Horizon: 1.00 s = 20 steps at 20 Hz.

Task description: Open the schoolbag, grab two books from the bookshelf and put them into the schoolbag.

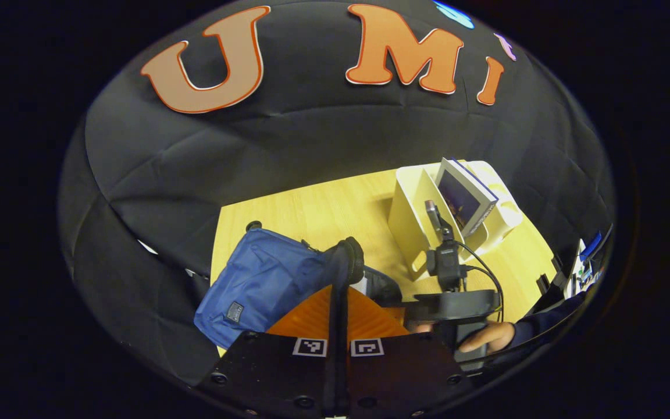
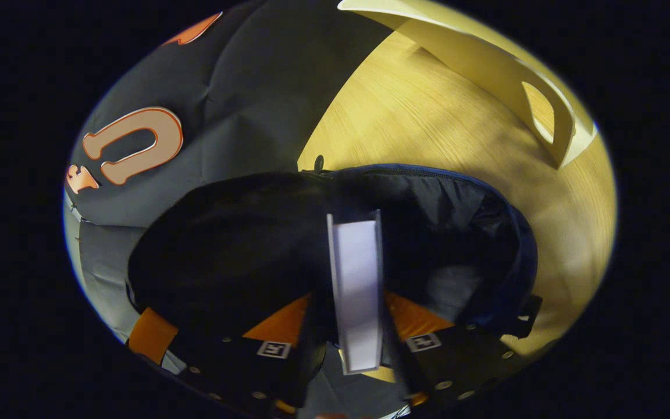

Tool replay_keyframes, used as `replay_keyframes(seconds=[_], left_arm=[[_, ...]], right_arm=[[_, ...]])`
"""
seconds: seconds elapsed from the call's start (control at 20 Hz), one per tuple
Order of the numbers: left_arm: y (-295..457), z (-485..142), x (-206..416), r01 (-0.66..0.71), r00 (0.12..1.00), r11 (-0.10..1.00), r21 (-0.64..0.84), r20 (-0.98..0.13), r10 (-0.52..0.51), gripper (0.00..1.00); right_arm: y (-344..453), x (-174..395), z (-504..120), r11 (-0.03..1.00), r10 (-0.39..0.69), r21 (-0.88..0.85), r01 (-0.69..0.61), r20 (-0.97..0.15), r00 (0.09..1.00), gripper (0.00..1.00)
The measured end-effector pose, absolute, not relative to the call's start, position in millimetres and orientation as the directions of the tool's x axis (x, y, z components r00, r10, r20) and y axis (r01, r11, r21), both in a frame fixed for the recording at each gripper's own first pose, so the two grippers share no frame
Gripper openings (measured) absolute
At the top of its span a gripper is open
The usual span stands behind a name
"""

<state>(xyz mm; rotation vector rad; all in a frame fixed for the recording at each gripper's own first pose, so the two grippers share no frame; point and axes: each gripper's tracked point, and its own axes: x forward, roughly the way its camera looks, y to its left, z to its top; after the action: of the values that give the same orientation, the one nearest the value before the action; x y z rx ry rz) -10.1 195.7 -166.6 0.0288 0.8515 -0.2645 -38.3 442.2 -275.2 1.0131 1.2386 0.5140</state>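
Low at centre of the right gripper view, my right tool (image 2: pixel 357 326) clamps a book (image 2: pixel 357 279) over the open schoolbag (image 2: pixel 486 233), my left tool (image 1: pixel 338 326) pinching its flap; a slack flap could snag the book.

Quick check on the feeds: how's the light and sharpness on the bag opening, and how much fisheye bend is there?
Right gripper view: the white-edged book is bright and sharp; the blue schoolbag interior is nearly black, so its depth is unreadable; soft shadows cross the light wooden table. Left gripper view: even light, slightly soft, and the table edges and the cream bookshelf bow.
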Motion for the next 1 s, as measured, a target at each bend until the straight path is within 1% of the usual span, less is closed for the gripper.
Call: replay_keyframes(seconds=[0.05,0.1,0.15,0.2,0.45,0.6,0.75,0.9,1.0], left_arm=[[197.3,-164.8,-9.7,0.235,0.634,0.969,-0.079,-0.743,-0.215,0.01],[196.9,-165.0,-8.9,0.228,0.634,0.97,-0.088,-0.742,-0.217,0.01],[197.0,-163.9,-8.8,0.222,0.638,0.97,-0.095,-0.738,-0.218,0.01],[196.2,-164.0,-7.6,0.216,0.638,0.971,-0.104,-0.738,-0.221,0.01],[196.7,-168.2,-6.8,0.191,0.639,0.972,-0.137,-0.734,-0.229,0.01],[196.0,-169.0,-8.9,0.191,0.64,0.972,-0.137,-0.733,-0.229,0.01],[192.8,-171.7,-8.5,0.192,0.64,0.972,-0.132,-0.734,-0.227,0.01],[186.1,-172.3,-9.5,0.195,0.636,0.971,-0.14,-0.736,-0.233,0.01],[183.2,-173.6,-10.6,0.192,0.635,0.971,-0.143,-0.736,-0.234,0.01]], right_arm=[[431.7,-39.9,-271.7,0.503,0.791,0.846,0.177,-0.534,0.3,0.51],[422.6,-41.2,-270.5,0.529,0.777,0.831,0.173,-0.556,0.297,0.85],[417.2,-41.9,-265.8,0.539,0.771,0.826,0.166,-0.563,0.298,0.74],[411.0,-41.8,-263.7,0.548,0.766,0.821,0.161,-0.569,0.297,0.95],[380.0,-43.8,-240.3,0.576,0.751,0.809,0.118,-0.58,0.315,0.96],[347.7,-37.8,-216.8,0.627,0.709,0.777,0.059,-0.6,0.37,0.96],[293.8,-28.6,-193.6,0.736,0.607,0.677,-0.009,-0.654,0.451,0.96],[245.4,-10.4,-170.1,0.832,0.494,0.551,-0.066,-0.682,0.539,0.96],[215.3,-1.3,-160.1,0.887,0.414,0.453,-0.087,-0.7,0.581,0.96]])
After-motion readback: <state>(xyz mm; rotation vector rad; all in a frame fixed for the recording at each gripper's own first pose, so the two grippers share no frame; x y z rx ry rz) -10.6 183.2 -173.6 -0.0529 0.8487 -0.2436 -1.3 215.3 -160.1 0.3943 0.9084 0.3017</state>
